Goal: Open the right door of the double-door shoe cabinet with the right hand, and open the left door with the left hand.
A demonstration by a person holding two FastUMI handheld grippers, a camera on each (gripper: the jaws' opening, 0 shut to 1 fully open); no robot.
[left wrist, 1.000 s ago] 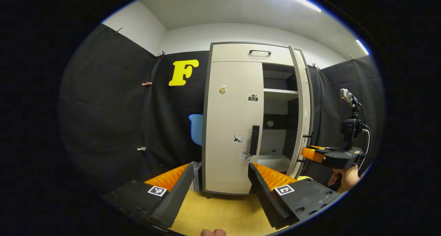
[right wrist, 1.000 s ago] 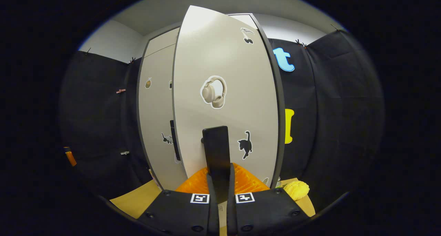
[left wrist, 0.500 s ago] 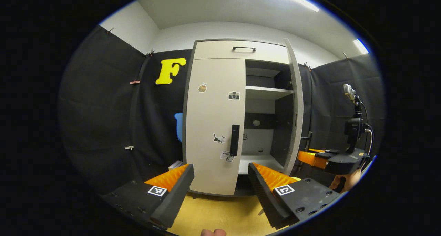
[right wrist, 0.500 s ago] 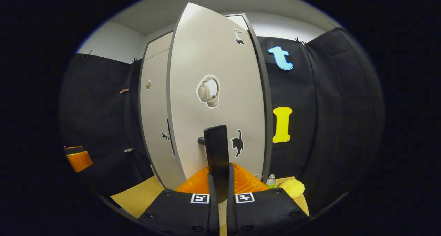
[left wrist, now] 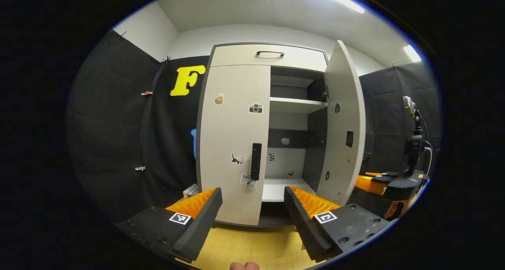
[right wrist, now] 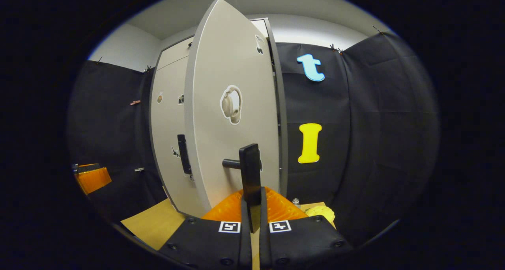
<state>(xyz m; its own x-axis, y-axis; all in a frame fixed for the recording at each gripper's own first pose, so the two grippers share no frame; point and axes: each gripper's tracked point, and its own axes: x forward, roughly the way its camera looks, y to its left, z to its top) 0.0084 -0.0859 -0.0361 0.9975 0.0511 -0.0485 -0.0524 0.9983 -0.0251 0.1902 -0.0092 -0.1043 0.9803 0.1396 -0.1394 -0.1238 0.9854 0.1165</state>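
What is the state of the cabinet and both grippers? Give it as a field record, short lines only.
right door: swung wide open, shelves visible inside
right door handle: clamped between both fingers of the right gripper
left door: shut
left door handle: untouched
left gripper: open, short of the cabinet, facing the left door
floor: yellow wood tone
task stage: right door done, left door not yet opened

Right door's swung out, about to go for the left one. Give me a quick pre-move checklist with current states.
1. Right door swung well open: ok.
2. Right claw clamped on the right door handle: ok.
3. Left door shut, not yet opened: not ok.
4. Left claw open, ready for a grasp: ok.
5. Left door handle in plain sight ahead of the left claw, untouched: ok.
6. Whether the right door holds once released: cannot tell.
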